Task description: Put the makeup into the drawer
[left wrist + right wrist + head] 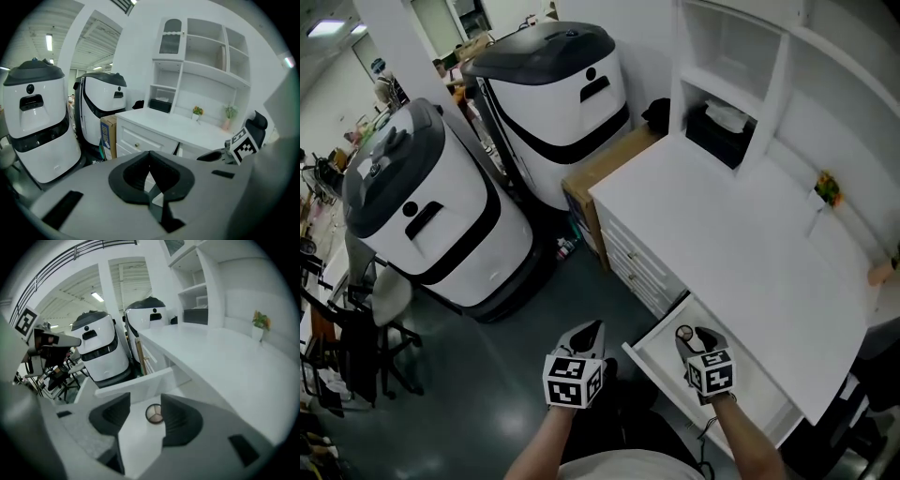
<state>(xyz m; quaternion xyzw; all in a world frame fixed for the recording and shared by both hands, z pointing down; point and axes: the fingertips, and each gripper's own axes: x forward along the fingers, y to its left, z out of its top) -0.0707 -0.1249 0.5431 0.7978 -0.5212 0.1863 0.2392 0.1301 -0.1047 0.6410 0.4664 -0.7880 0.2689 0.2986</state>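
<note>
A round makeup compact (684, 332) lies on the floor of the open white drawer (649, 360) at the desk's front. In the right gripper view the compact (153, 413) shows between the jaws, close to the right pad and apart from both. My right gripper (694, 336) hangs over the drawer, open and holding nothing. My left gripper (592, 328) is to the left of the drawer above the dark floor; its tips meet in the left gripper view (150, 153) with nothing between them. The right gripper's marker cube (243, 146) shows at that view's right.
The white desk top (741, 234) stretches beyond the drawer, with a small potted plant (828, 187) and a shelf unit holding a black item (722, 131). Two large white-and-black machines (422, 206) (562, 94) and a cardboard box (600, 169) stand to the left. An office chair (375, 328) is at far left.
</note>
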